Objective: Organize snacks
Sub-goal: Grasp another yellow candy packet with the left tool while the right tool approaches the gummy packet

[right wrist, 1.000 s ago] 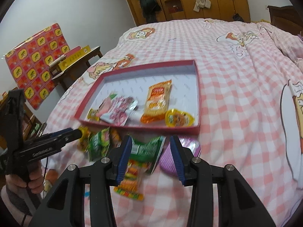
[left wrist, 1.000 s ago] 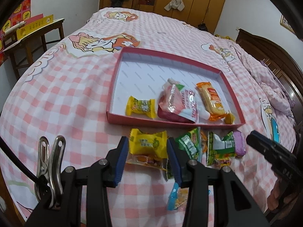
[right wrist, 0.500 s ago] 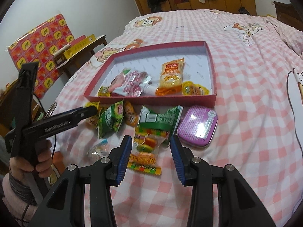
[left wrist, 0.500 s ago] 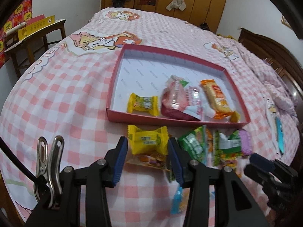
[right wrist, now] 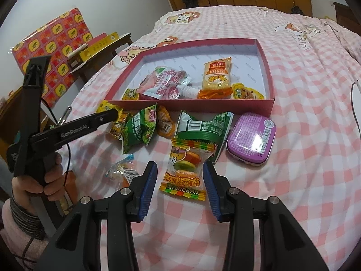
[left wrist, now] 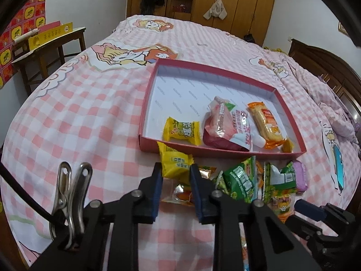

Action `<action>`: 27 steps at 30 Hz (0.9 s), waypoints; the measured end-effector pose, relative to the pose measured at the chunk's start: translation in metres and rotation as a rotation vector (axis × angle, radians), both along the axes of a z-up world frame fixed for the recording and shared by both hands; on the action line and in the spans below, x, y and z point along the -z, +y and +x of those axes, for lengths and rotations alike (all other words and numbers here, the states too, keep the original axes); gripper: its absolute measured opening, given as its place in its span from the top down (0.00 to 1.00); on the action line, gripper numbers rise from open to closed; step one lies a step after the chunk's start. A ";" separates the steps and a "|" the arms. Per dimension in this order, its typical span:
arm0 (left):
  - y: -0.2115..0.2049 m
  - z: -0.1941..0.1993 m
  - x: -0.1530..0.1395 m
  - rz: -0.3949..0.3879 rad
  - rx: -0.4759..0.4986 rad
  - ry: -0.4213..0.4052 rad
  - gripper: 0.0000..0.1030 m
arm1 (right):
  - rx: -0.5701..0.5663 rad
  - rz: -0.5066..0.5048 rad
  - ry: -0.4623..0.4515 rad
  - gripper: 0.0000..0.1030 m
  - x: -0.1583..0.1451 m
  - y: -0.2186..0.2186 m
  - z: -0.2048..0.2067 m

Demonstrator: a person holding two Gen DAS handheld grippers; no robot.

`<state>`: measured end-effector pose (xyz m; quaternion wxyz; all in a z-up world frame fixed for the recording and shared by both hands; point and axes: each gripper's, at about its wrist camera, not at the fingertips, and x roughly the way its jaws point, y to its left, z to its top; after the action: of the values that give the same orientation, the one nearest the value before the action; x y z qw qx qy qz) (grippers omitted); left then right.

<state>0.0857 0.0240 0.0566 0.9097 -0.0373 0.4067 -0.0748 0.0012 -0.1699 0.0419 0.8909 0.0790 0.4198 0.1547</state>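
A red tray (left wrist: 146,103) (right wrist: 268,72) on the bed holds a yellow candy (left wrist: 182,131), a pink pouch (left wrist: 225,124) and an orange biscuit pack (left wrist: 266,122). Loose snacks lie in front of it. My left gripper (left wrist: 177,180) has its jaws narrowed around a yellow packet (left wrist: 174,162), which still lies on the bed. My right gripper (right wrist: 179,180) is open around a burger gummy packet (right wrist: 186,169). Green packs (right wrist: 140,128) (right wrist: 203,124) and a purple tin (right wrist: 251,142) lie near it.
A wooden side table (left wrist: 45,47) with a yellow box stands left of the bed. Wardrobes (left wrist: 225,2) line the far wall. A small clear wrapper (right wrist: 121,169) lies at the front left. Pink checked bedding lies around the tray.
My left gripper has moved forward and narrowed around the yellow packet. My right gripper has pulled back and down from the green pack, so the burger gummy packet sits between its fingers.
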 end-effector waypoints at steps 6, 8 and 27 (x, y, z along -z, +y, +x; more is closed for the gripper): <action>0.009 -0.008 -0.009 -0.047 -0.002 -0.011 0.79 | 0.008 0.018 0.029 0.58 0.008 -0.002 0.002; 0.012 -0.014 -0.012 -0.071 0.005 -0.007 0.79 | 0.005 0.020 0.030 0.58 0.009 -0.002 0.002; 0.018 -0.056 0.007 -0.098 0.054 0.061 0.79 | 0.023 0.068 0.081 0.58 0.029 -0.006 0.006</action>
<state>0.0300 0.0419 0.0500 0.8916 -0.0728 0.4310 -0.1180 0.0068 -0.1764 0.0130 0.8718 0.1202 0.4489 0.1550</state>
